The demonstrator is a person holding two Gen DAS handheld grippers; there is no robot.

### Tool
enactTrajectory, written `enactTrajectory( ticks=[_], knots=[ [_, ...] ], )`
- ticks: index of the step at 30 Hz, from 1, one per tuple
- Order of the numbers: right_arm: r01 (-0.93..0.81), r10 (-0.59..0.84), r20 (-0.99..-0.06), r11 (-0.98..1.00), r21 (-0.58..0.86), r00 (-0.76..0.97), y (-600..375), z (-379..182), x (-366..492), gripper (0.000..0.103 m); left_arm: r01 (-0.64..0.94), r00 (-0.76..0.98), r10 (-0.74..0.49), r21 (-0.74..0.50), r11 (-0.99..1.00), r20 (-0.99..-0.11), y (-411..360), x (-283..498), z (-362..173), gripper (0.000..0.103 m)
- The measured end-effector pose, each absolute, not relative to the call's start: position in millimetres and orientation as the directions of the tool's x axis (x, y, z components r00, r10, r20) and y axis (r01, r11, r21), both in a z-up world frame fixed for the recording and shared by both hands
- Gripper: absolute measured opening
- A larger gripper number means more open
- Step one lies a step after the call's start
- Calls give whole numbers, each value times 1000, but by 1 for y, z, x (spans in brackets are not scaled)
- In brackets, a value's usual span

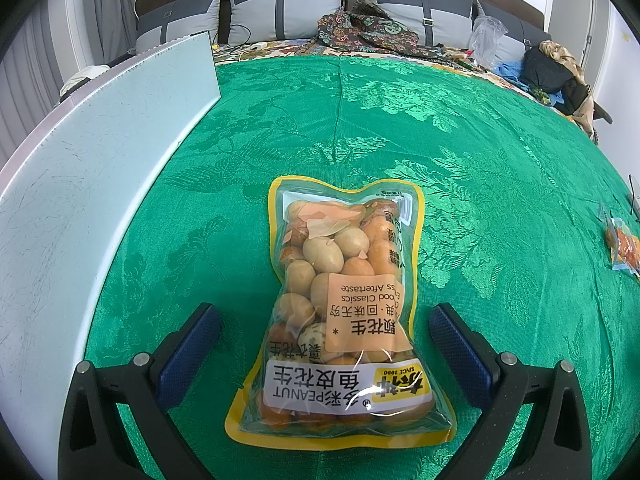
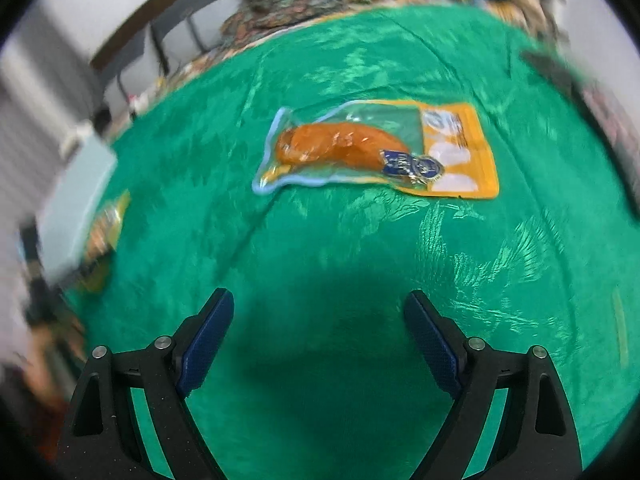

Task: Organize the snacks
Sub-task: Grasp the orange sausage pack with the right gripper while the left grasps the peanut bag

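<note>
A clear, yellow-edged bag of coated peanuts (image 1: pixel 340 312) lies flat on the green cloth (image 1: pixel 480 160). My left gripper (image 1: pixel 324 340) is open, its blue-padded fingers on either side of the bag's near half without touching it. In the blurred right wrist view, an orange snack in a clear and yellow pouch (image 2: pixel 376 150) lies on the cloth (image 2: pixel 320 260) well ahead of my right gripper (image 2: pixel 318 328), which is open and holds nothing. The same pouch (image 1: pixel 624 248) shows at the far right of the left wrist view. The peanut bag (image 2: pixel 106 232) appears at the left edge.
A pale blue-white box (image 1: pixel 88 168) stands along the left side of the cloth, also seen as the box (image 2: pixel 76 208) in the right wrist view. Behind the cloth are grey cushions (image 1: pixel 280 4), patterned fabric (image 1: pixel 368 28), a plastic bag (image 1: pixel 486 36) and dark clothes (image 1: pixel 552 72).
</note>
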State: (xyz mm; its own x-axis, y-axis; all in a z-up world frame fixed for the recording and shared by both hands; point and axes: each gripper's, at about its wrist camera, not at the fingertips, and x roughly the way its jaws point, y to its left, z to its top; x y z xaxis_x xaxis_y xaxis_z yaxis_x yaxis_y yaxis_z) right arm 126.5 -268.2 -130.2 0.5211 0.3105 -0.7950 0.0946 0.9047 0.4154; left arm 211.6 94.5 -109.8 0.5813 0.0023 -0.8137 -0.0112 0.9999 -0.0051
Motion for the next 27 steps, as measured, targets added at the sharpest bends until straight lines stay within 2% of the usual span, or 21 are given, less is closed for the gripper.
enactTrajectory(
  ticks=[5,10,16,19,23,27],
  knots=[
    [249,399,-746,769,589,532,-308,-133,164,90,-11,581,2,-5,1000,-814,95,212,-110,103],
    [363,353,-765,722,589,538,-332,-131,219,91,-11,581,2,-5,1000,-814,95,212,-110,103],
    [376,230,-856,823,425,463,-305,-122,278,91,-11,581,2,-5,1000,-814,95,212,-110,103],
    [296,112,-905,922,249,411,-273,-121,280,91,-11,581,2,-6,1000,-814,95,212,-110,103],
    [133,-22,-907,990,37,420,-235,-126,256,91,-11,581,2,-5,1000,-814,95,212,-110,103],
    [94,0,-887,994,49,461,-235,-129,231,91,-11,581,2,-5,1000,-814,95,211,-110,103]
  ],
)
